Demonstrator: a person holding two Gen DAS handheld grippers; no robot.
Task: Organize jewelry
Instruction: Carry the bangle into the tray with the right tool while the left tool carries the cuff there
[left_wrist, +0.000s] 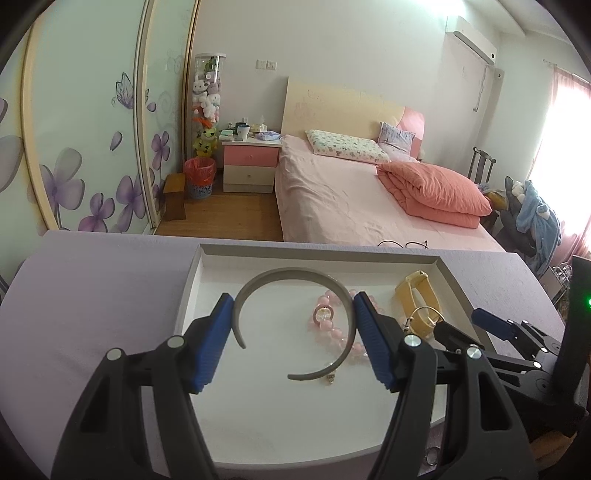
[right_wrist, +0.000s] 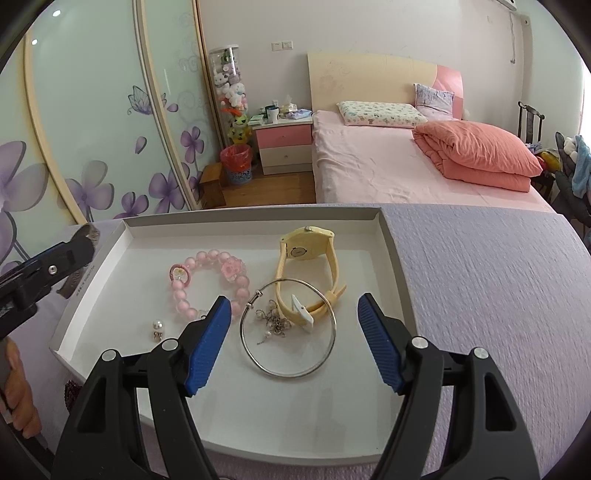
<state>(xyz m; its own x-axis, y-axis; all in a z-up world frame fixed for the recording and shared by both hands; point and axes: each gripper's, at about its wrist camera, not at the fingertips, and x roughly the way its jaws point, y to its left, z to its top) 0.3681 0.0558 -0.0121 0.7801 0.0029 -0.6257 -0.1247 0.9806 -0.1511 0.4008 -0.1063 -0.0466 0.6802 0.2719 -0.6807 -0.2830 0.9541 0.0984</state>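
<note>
A white tray lies on a lilac cloth. My left gripper holds a grey headband by its two sides, above the tray. Under it lies a pink bead bracelet, also in the right wrist view. My right gripper is open and empty over a thin silver bangle with a small charm chain. A yellow watch lies behind the bangle. A pearl earring lies at the tray's left.
The lilac cloth stretches right of the tray. The right gripper shows at the right of the left wrist view. A pink bed, a nightstand and a flowered wardrobe stand behind the table.
</note>
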